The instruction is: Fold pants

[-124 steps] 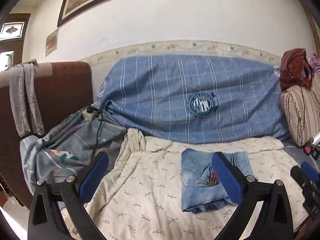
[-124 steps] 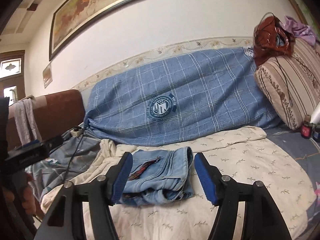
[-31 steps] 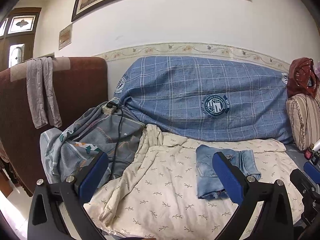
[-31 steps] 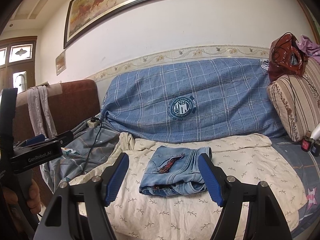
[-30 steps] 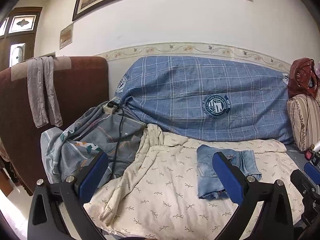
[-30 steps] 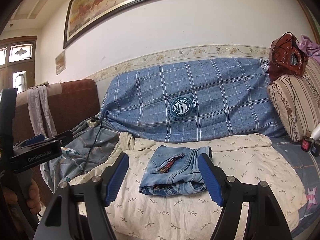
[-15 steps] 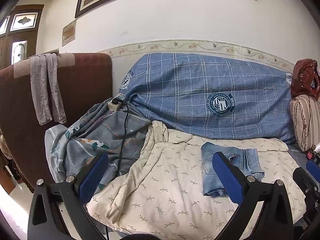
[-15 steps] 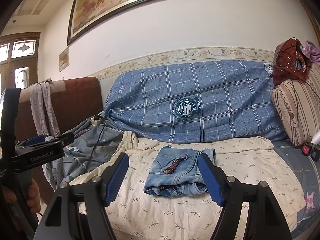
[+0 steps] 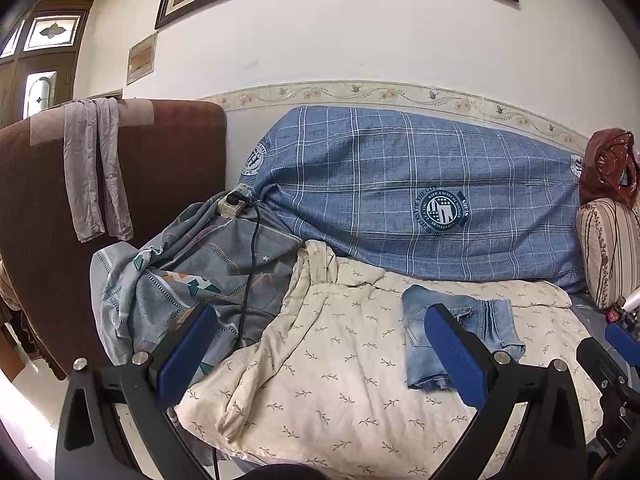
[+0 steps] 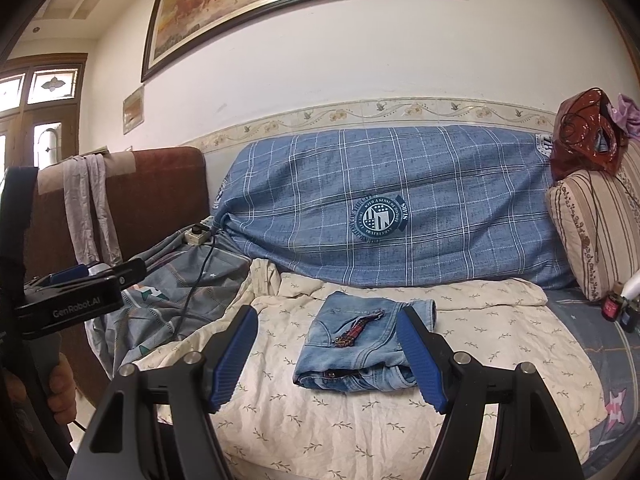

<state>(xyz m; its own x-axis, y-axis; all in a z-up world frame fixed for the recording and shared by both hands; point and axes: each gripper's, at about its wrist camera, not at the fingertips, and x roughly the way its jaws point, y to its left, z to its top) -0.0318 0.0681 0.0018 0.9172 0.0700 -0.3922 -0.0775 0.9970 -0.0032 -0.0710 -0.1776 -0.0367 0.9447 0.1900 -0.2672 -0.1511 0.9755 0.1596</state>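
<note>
A folded pair of light blue denim pants (image 10: 360, 344) lies on the cream leaf-print sheet (image 10: 500, 332) of a sofa bed; a red plaid scrap shows on its top fold. In the left wrist view the pants (image 9: 488, 324) sit right of centre, partly behind my right-hand blue finger. My left gripper (image 9: 320, 350) is open and empty, held back from the bed edge. My right gripper (image 10: 326, 354) is open too, well short of the pants, nothing between its blue pads (image 10: 234, 356).
A blue plaid cover (image 10: 400, 208) drapes the backrest. A grey patterned blanket (image 9: 192, 276) with a power strip and black cable (image 9: 250, 256) lies at the left. A striped cushion (image 10: 592, 224) and small bottles (image 10: 616, 304) stand at the right. A brown headboard (image 9: 168, 168) carries a grey cloth.
Both grippers have drawn a little further back from the bed, so the pants look smaller. The pants have not moved and both grippers stay open.
</note>
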